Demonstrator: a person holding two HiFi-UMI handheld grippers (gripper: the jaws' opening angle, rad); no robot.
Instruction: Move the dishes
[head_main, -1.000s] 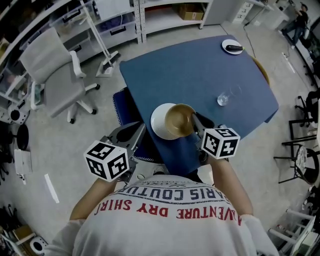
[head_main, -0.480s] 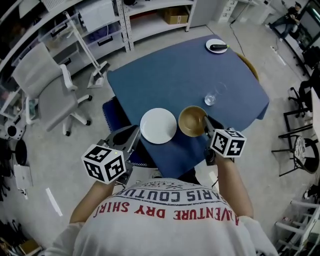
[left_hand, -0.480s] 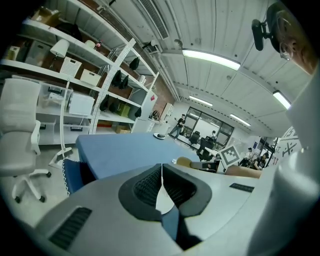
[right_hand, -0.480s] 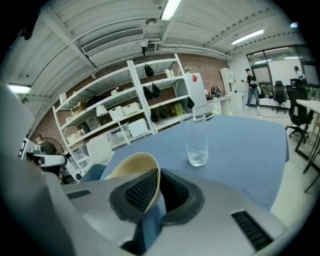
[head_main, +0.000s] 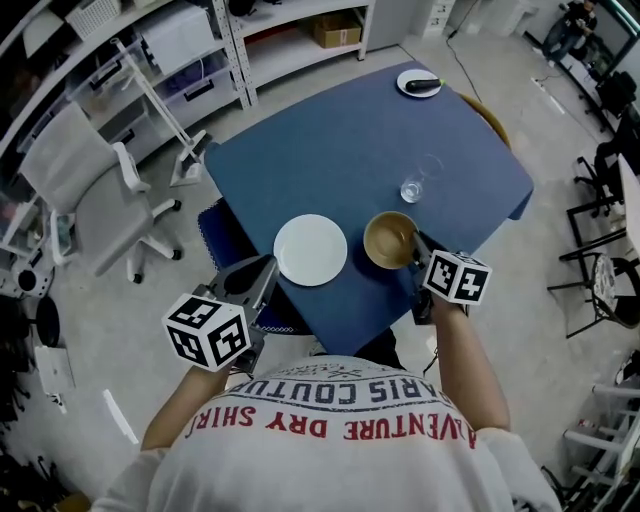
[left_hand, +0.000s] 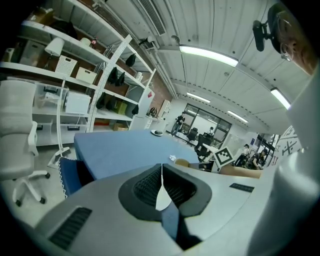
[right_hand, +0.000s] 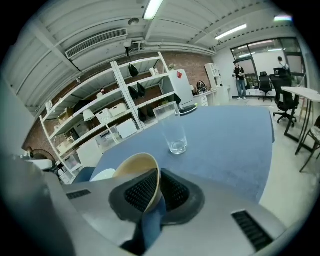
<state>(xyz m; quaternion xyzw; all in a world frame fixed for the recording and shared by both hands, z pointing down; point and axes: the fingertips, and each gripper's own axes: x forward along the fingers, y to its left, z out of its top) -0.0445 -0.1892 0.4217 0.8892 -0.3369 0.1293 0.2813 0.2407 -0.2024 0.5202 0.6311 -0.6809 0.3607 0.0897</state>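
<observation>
Tan bowl (head_main: 388, 238) pinched by right tool (right_hand: 156, 191), left tool (left_hand: 161, 187) closed empty, shirt (head_main: 330, 455) lettered "ADVENTURE"

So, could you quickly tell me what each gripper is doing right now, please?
Left gripper: jaws closed, holding nothing.
Right gripper: jaws closed on the rim of the brown bowl.

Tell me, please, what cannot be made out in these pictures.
- Underside of the bowl: in the right gripper view the body of the right gripper covers it, and the head view looks from above, so whether it rests on the table or is lifted cannot be told.
- Dark item on the far plate: too small in the head view to name.
- White plate: in the right gripper view only an edge shows past the bowl.
</observation>
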